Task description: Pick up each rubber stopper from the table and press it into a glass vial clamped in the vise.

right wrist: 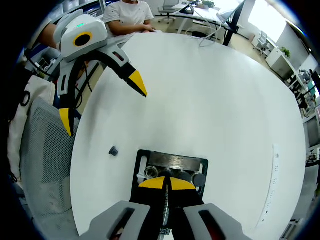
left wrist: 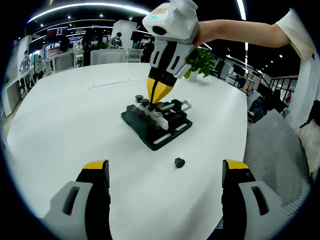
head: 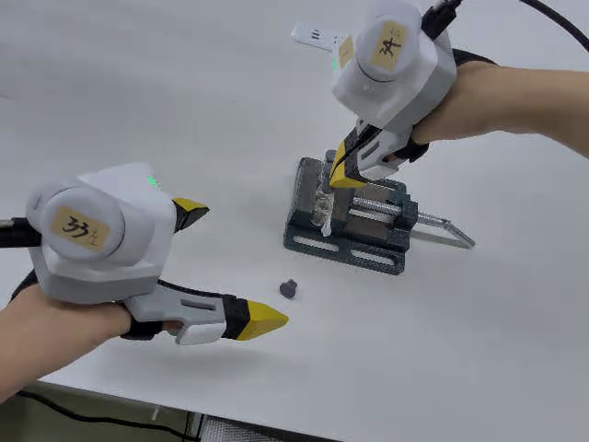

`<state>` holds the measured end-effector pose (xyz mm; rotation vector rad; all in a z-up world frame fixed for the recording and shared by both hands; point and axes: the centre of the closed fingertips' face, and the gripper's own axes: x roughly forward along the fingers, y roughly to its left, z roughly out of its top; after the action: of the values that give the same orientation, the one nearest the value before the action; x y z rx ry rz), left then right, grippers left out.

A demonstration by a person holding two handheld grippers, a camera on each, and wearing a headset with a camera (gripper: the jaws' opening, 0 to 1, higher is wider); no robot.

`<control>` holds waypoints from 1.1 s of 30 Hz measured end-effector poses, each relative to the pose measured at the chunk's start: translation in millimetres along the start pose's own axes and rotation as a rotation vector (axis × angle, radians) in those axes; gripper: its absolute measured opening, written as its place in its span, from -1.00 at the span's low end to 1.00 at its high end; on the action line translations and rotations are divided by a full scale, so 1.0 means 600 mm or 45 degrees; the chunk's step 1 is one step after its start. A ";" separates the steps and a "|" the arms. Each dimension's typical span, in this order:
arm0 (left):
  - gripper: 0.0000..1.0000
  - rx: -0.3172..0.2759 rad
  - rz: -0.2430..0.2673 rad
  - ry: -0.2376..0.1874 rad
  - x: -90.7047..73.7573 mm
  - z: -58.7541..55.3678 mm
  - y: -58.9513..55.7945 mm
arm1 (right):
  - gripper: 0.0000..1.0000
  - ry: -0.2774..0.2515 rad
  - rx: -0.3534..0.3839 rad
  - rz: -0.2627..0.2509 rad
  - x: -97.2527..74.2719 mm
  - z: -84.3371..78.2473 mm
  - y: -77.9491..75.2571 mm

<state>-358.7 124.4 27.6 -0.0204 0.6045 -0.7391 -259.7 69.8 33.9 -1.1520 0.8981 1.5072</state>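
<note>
A dark metal vise [head: 304, 235] stands on the white table and clamps a row of small glass vials [head: 324, 208]; in the left gripper view some vials [left wrist: 145, 102] carry dark stoppers. My right gripper [head: 342, 175] points down with its yellow tips closed together right over the vials [right wrist: 149, 173], and no stopper is visible between them. One loose dark rubber stopper [head: 288, 288] lies on the table in front of the vise. The left gripper [head: 226, 267] hovers wide open a short way from that stopper [left wrist: 179, 162], holding nothing.
The vise's screw handle [head: 451, 228] sticks out to the right. A white strip [head: 317, 37] lies at the far side of the table. The table's near edge [head: 276, 419] runs just below my left hand. People and desks stand far behind.
</note>
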 end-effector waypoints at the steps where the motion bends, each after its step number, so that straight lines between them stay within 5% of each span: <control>1: 0.85 0.000 0.000 0.000 0.000 0.000 0.000 | -1.00 0.000 -0.002 -0.002 0.000 0.000 0.000; 33: 0.85 -0.037 -0.020 -0.011 0.017 -0.009 -0.004 | -1.00 0.095 0.046 0.032 0.003 -0.003 0.002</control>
<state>-357.2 117.3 18.4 -0.0552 0.6076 -0.7451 -260.7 68.4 31.6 -1.1814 0.9899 1.4701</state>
